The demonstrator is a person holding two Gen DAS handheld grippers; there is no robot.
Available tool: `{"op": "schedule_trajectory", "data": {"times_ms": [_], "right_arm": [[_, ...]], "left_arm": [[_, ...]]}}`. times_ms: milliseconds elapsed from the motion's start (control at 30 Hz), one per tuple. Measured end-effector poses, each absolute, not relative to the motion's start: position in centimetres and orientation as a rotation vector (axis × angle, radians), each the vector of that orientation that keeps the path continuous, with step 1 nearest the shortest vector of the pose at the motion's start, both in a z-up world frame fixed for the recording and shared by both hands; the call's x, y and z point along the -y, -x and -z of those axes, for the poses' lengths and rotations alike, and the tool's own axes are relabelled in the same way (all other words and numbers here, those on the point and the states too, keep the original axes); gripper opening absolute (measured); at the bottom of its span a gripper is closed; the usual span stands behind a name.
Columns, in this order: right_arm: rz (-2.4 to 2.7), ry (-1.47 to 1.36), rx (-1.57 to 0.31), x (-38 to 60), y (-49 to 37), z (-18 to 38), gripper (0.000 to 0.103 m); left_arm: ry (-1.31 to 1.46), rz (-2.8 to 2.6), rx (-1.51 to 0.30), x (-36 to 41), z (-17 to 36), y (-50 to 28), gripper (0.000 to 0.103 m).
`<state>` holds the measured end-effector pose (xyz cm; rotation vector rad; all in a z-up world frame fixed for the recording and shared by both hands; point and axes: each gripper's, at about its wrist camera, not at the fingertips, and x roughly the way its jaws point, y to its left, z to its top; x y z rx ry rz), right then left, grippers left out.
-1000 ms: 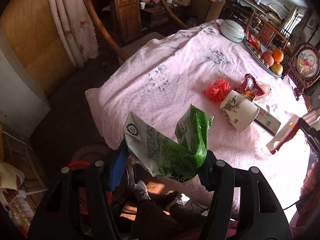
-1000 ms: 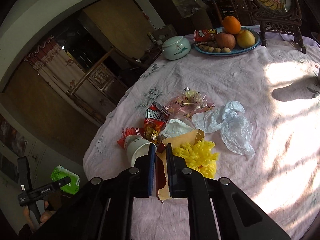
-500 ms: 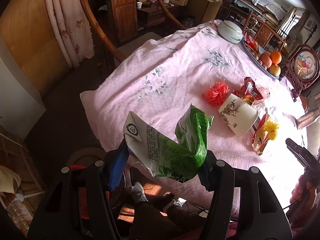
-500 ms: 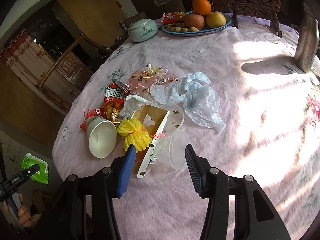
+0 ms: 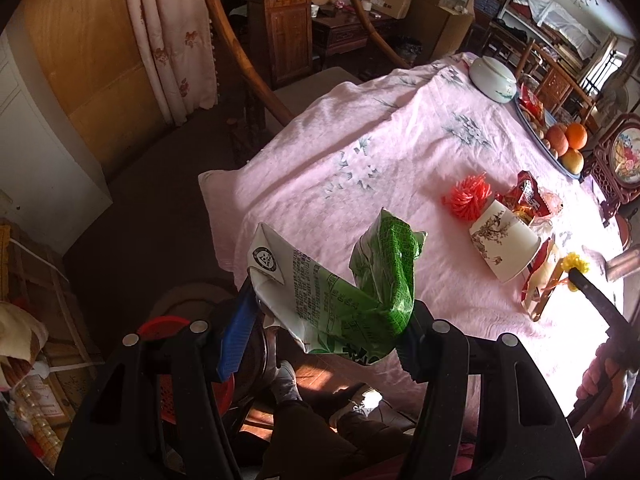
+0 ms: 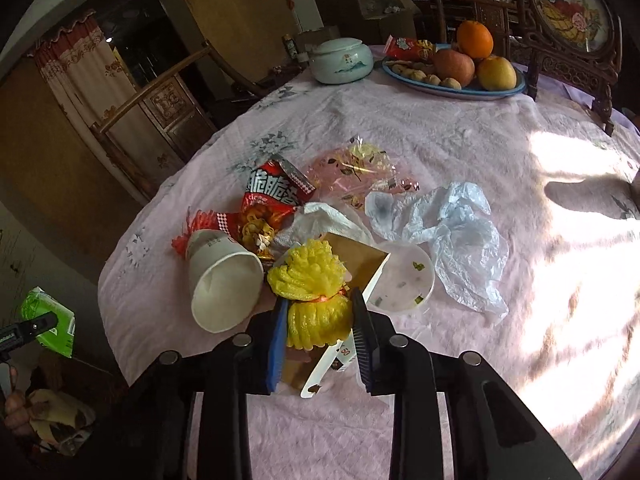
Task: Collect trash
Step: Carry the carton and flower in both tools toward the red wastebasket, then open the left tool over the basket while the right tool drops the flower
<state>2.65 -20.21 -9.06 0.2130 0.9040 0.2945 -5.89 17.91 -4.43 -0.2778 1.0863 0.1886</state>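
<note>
A yellow mesh bundle [image 6: 310,280], tied with an orange band, lies on a flat cardboard box [image 6: 356,258] on the table [image 6: 460,140]. The right claw [image 6: 320,334] has one finger on each side of the bundle; whether it already presses the bundle cannot be told. A white paper cup [image 6: 222,286] lies on its side just beside the bundle, and a clear plastic bag [image 6: 452,236] is near. The left claw [image 5: 326,324] is clenched on a green and white wrapper [image 5: 344,292], off the table edge.
</note>
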Motion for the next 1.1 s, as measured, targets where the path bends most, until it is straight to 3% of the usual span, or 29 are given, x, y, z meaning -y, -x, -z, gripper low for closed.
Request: {"op": "schedule_trajectory", "data": {"times_ms": [300,800,967,1100], "right_arm": [[-0.425,-0.298,-0.667,19.5,-2.1,0.2,0.03],[-0.946,-0.073,-0.831,-0.1,-0.7,0.5,0.03],[-1.084,0.005,-0.872,-5.8,1.1,0.6,0.03],[-1.187,0.077,-0.912,-10.1,2.5,1.5,0.03]], "left_arm": [[0.345,-0.255,-1.086,-21.2,4.8,7.7,0.06],[0.612,-0.587,-1.174,-31.3,10.4,19.4,0.061],[0.733,-0.689,-1.164,-33.2,11.2,22.7,0.082],[0.764,-0.76,-1.124,-34.4,10.6,25.3,0.086]]}}
